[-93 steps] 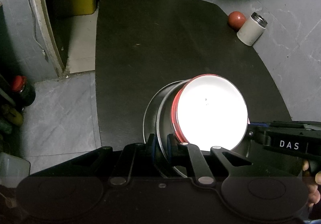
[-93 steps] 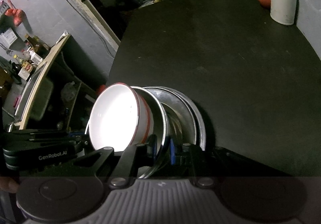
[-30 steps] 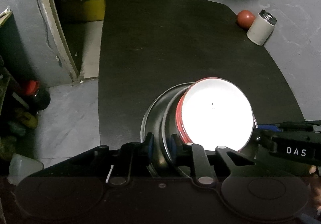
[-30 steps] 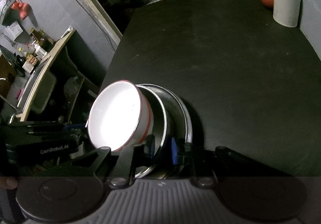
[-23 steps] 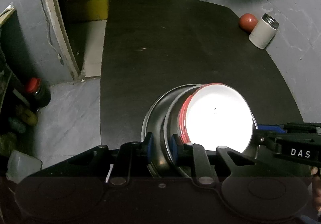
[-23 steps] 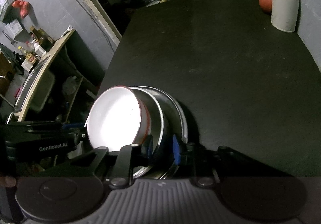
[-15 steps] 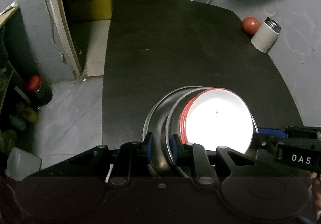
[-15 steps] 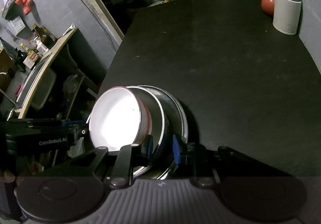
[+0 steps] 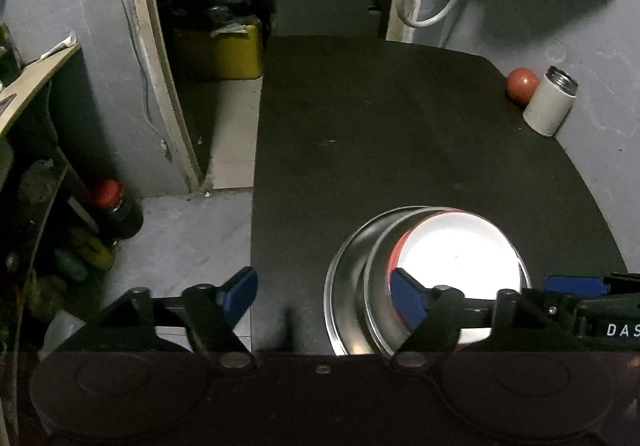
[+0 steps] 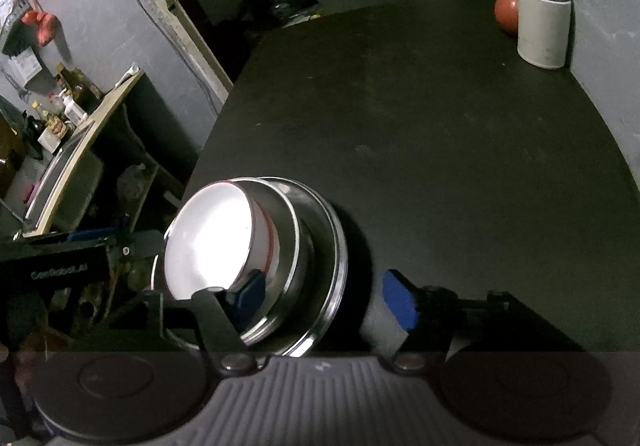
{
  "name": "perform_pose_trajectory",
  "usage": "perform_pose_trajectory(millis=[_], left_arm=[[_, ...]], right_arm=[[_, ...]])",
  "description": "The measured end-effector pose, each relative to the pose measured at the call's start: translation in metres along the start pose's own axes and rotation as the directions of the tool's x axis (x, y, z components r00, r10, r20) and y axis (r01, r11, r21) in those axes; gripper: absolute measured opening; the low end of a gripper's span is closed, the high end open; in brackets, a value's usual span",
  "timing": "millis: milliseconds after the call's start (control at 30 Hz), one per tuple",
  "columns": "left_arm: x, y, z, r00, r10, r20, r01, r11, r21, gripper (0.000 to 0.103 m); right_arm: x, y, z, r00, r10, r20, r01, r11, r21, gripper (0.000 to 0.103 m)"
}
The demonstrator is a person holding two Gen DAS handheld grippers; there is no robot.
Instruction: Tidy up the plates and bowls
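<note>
With the white bowl [image 9: 460, 258] nested in the steel plates [image 10: 320, 258] on the bench [image 9: 400, 134], both my grippers' fingers [image 9: 240, 292] spread empty, so stacking looks done.

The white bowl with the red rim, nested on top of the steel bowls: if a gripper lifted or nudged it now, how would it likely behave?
The white bowl looks rigid and glossy, so probably slick under gripper pads. It sits tilted inside the steel bowls, so a nudge may rock or slide it rather than tip it off. It is likely fairly light, though its material cannot be told. Both grippers are open.
</note>
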State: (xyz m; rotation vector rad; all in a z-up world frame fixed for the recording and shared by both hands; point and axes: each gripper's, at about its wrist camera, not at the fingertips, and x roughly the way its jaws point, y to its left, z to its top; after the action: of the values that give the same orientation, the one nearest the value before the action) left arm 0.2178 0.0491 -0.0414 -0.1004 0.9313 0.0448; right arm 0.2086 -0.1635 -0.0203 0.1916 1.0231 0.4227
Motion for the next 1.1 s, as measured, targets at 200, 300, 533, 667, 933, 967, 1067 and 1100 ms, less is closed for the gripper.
perform_pose_trajectory(millis=[200,300,533,667,933,967,1067,1100], left_arm=[[-0.004,-0.004,0.003,1.000,-0.006,0.015,0.006,1.000,0.023,0.080],[-0.008,-0.004,0.002,0.999,-0.010,0.037,0.009,1.000,0.030,0.090],[-0.016,-0.003,0.003,0.996,-0.041,0.082,0.037,0.998,0.048,0.095],[-0.023,0.000,0.001,0.992,-0.059,0.112,0.052,0.997,0.065,0.101],[-0.035,0.011,-0.006,0.984,-0.108,0.141,0.097,0.992,0.080,0.102],[-0.037,0.013,-0.007,0.983,-0.112,0.146,0.101,0.992,0.078,0.102],[-0.042,0.019,-0.011,0.981,-0.119,0.154,0.110,0.991,0.070,0.102],[-0.043,0.021,-0.013,0.981,-0.121,0.153,0.111,0.991,0.071,0.102]], right_arm=[[-0.005,-0.001,-0.002,0.999,-0.016,0.029,0.015,1.000,0.013,0.081],[-0.009,-0.001,-0.003,0.999,-0.023,0.049,0.022,0.999,0.025,0.086],[-0.021,0.003,-0.004,0.993,-0.049,0.111,0.045,0.998,0.037,0.091],[-0.030,0.009,-0.009,0.986,-0.068,0.152,0.061,0.997,0.049,0.096],[-0.049,0.027,-0.021,0.965,-0.111,0.237,0.099,0.993,0.064,0.102],[-0.051,0.030,-0.024,0.962,-0.116,0.248,0.103,0.993,0.063,0.102],[-0.059,0.040,-0.032,0.950,-0.134,0.282,0.121,0.991,0.062,0.102],[-0.061,0.042,-0.034,0.948,-0.138,0.288,0.125,0.990,0.063,0.102]])
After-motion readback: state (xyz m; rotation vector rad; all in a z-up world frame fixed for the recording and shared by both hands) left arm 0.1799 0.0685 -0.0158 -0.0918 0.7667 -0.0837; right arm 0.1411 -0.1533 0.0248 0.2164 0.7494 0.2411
